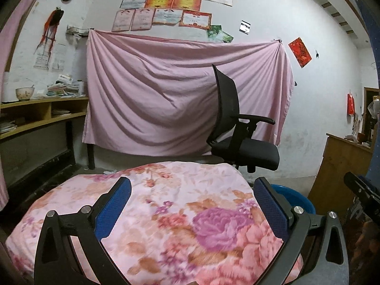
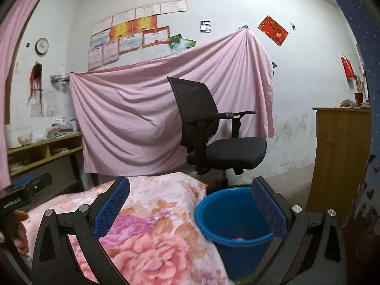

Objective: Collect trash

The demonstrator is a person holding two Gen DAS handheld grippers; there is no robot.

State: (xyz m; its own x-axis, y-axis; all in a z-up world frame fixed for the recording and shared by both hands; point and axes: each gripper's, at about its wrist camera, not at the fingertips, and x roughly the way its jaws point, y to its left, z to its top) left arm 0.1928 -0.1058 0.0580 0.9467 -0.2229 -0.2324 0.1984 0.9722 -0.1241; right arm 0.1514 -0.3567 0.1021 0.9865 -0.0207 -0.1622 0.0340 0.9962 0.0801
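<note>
A round blue plastic bucket stands on the floor just beside the bed's pink floral quilt, in front of a black mesh office chair. A small pinkish item lies in its bottom; what it is cannot be told. The right gripper hangs above quilt and bucket, its 2 blue-padded fingers spread wide and holding nothing. The left gripper hovers over the quilt, fingers equally wide, empty. The bucket's rim shows behind its right finger.
</note>
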